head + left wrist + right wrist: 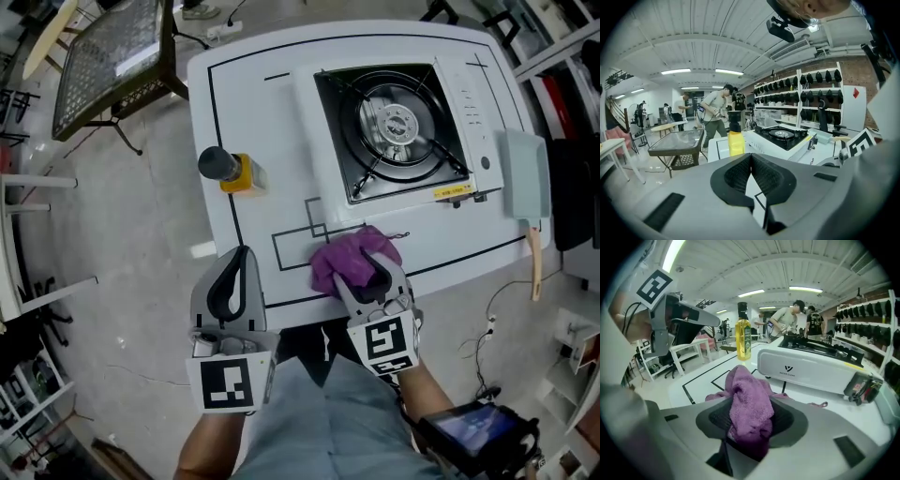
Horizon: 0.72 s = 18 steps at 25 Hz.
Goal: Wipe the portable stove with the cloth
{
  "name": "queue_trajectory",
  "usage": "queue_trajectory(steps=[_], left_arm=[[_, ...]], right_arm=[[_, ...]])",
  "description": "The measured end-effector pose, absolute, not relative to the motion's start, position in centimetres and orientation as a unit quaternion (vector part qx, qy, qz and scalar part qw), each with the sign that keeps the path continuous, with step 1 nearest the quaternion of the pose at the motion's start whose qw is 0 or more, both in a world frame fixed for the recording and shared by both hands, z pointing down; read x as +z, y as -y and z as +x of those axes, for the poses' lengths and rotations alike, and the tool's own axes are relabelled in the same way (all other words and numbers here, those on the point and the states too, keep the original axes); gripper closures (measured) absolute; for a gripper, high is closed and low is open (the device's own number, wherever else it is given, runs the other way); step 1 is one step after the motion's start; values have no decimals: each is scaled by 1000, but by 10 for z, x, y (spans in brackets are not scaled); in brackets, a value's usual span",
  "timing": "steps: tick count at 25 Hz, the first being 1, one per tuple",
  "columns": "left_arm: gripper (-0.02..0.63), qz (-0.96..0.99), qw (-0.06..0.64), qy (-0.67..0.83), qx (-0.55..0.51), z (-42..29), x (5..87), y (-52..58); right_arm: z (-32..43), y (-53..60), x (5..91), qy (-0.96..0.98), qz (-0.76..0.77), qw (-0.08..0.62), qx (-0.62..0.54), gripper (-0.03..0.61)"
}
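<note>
The portable stove (398,131) sits at the back right of the white table (253,112), its black burner top open to view. A purple cloth (352,258) lies bunched near the table's front edge, just before the stove. My right gripper (375,272) is shut on the cloth (750,404), which fills the gap between its pads and rises in a peak; the stove's white side (811,369) stands just beyond. My left gripper (234,272) hovers at the front edge to the cloth's left, shut and holding nothing (751,161).
A yellow bottle (234,172) with a black cap stands at the table's left. A pale scraper with a wooden handle (525,178) lies at the right edge. A mesh-topped table (112,56) stands beyond on the left. People work in the background (715,115).
</note>
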<state>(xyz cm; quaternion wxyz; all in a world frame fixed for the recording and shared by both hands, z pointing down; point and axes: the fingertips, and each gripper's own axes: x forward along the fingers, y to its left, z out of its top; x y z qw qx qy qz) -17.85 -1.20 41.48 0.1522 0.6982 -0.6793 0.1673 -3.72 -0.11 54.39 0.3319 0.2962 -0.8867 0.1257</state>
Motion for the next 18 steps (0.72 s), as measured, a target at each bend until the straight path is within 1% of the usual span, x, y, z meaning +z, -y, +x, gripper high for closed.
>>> queue_trajectory(steps=[1,3,5,7,12,16,18], left_arm=[[594,703,146,677,162,-178,410,15],[594,708,143,675,150,-177,400,19],[594,710,144,675,139,-174,386,21],[595,715,130,675,130,-173,367,26],[594,723,98,679,83,-171,311,36],[595,727,49,682,66,-174,268,39],[594,725,36,685,60,-176,253,38]], right_arm=[[-37,3,543,884,300,331,136,369],[-36,6,537,884,298,324,159,404],[-38,9,518,889,293,300,184,420],[-41,14,490,897,291,269,196,425],[-58,24,411,923,277,210,167,426],[-74,27,362,938,264,177,135,426],[-80,30,346,944,260,165,122,426]])
